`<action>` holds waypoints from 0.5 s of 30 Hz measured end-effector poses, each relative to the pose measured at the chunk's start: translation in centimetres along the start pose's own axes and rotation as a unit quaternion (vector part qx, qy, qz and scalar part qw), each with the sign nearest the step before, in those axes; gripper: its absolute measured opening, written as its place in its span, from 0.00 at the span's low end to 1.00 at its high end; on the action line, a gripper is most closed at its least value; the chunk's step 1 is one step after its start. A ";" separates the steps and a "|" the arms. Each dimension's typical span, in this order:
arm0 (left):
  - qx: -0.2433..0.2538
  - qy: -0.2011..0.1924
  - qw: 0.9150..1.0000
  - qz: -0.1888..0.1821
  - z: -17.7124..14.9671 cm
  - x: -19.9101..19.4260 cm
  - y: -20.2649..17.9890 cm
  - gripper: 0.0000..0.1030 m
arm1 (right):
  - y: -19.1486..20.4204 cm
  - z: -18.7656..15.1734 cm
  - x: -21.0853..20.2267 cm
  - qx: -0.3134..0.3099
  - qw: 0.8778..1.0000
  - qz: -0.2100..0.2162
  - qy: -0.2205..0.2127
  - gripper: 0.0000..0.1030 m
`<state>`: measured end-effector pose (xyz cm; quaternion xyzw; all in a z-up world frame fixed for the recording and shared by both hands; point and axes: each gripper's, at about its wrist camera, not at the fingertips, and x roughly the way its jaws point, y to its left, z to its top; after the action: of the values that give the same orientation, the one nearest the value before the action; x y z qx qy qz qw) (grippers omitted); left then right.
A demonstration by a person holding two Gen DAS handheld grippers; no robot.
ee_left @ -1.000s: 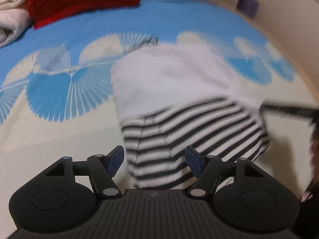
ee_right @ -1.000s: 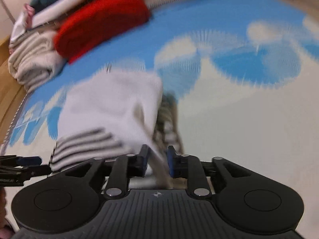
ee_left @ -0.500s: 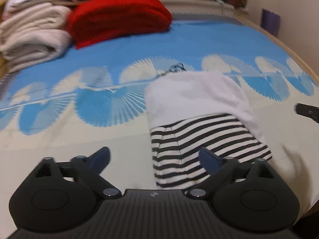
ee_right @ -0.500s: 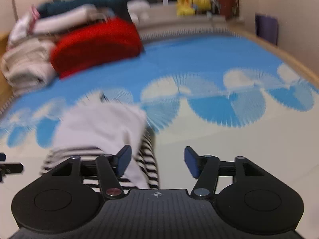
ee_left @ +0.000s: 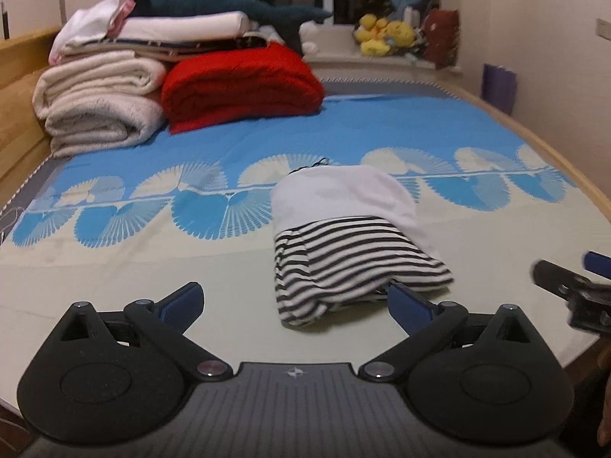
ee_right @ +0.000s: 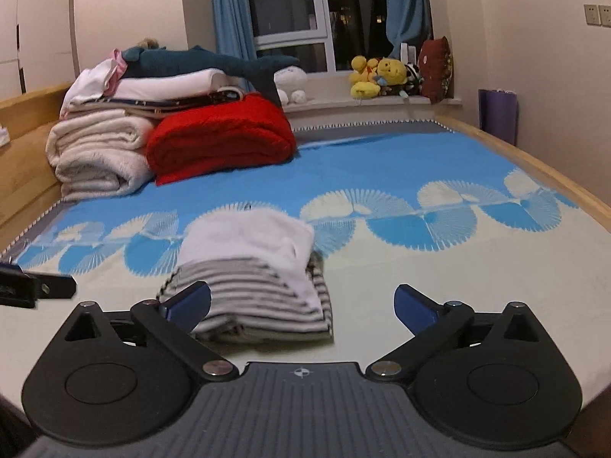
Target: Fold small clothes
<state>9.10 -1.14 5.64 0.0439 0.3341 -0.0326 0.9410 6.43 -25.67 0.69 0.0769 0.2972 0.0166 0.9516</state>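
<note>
The bed bears the striped-and-white garment near its front edge, folded into a compact bundle, so this piece looks done; the left gripper gapes wide and empty; the right gripper is opening, nothing between its jaws.

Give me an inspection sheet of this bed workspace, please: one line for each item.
Surface: bed with blue and cream cover.
Job's things: striped garment, folded, white part on top.
Clutter: red blanket; cream blankets; shark toy on the pile.
Grippers: left hand-held gripper open, empty; right hand-held gripper opening, nothing between its jaws.
Cables: nothing seen.
Surroundings: window, blue curtains, yellow toys on sill.
</note>
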 end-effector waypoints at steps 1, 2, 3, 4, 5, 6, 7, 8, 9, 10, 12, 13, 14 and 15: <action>0.005 -0.012 1.000 -0.002 -0.9 -0.3 -0.2 1.00 | 0.0 -0.3 -0.3 0.005 1.000 0.002 0.004 0.99; 0.005 -0.021 1.000 -0.002 -1.8 -0.2 -0.3 1.00 | 0.1 -0.4 -0.4 0.007 1.000 0.005 0.004 0.99; 0.003 -0.032 0.999 0.000 -3.1 0.2 -0.3 1.00 | 0.4 -0.6 -0.3 0.002 1.000 0.006 0.005 0.99; 0.002 -0.042 0.999 0.001 -4.3 0.8 -0.3 1.00 | 0.7 -0.7 -0.1 -0.008 1.000 0.002 0.005 0.99; -0.001 -0.042 0.999 0.003 -5.5 1.5 -0.2 1.00 | 1.1 -0.9 0.0 -0.020 1.000 -0.003 0.006 0.99; -0.006 -0.017 1.000 0.010 -6.3 2.7 -0.2 0.99 | 1.4 -1.0 0.3 -0.027 1.000 -0.008 0.007 0.99; -0.022 0.033 0.999 0.018 -6.3 4.1 -0.3 0.99 | 1.6 -1.1 0.7 -0.030 0.999 -0.010 0.011 0.99; -0.042 0.052 0.998 0.007 -6.1 4.7 -0.2 0.99 | 1.8 -1.2 1.0 -0.029 0.999 -0.010 0.016 0.99; -0.057 0.046 0.997 -0.006 -5.9 4.8 -0.1 0.99 | 1.9 -1.3 1.5 -0.030 0.999 -0.009 0.022 0.99; -0.061 0.031 0.998 -0.005 -5.6 4.8 -0.3 0.99 | 2.1 -1.4 2.0 -0.030 0.999 -0.011 0.030 0.99; -0.054 0.017 0.998 0.015 -5.2 4.9 -0.7 0.99 | 2.4 -1.6 2.9 -0.028 0.999 -0.014 0.041 0.99; -0.055 0.015 0.998 0.016 -5.0 5.0 -0.8 0.99 | 2.6 -1.8 3.2 -0.030 0.998 -0.015 0.045 0.99; -0.058 0.014 0.998 0.012 -5.0 5.1 -0.8 0.99 | 2.8 -1.8 3.5 -0.035 0.998 -0.016 0.047 0.99; -0.061 0.014 0.998 0.009 -4.9 5.1 -0.9 0.99 | 3.1 -1.9 3.8 -0.040 0.998 -0.017 0.048 0.99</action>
<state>9.95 -1.68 -1.43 -0.0103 0.3486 -0.0031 0.9372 8.47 -22.03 -2.49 0.0326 0.3431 0.0156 0.9386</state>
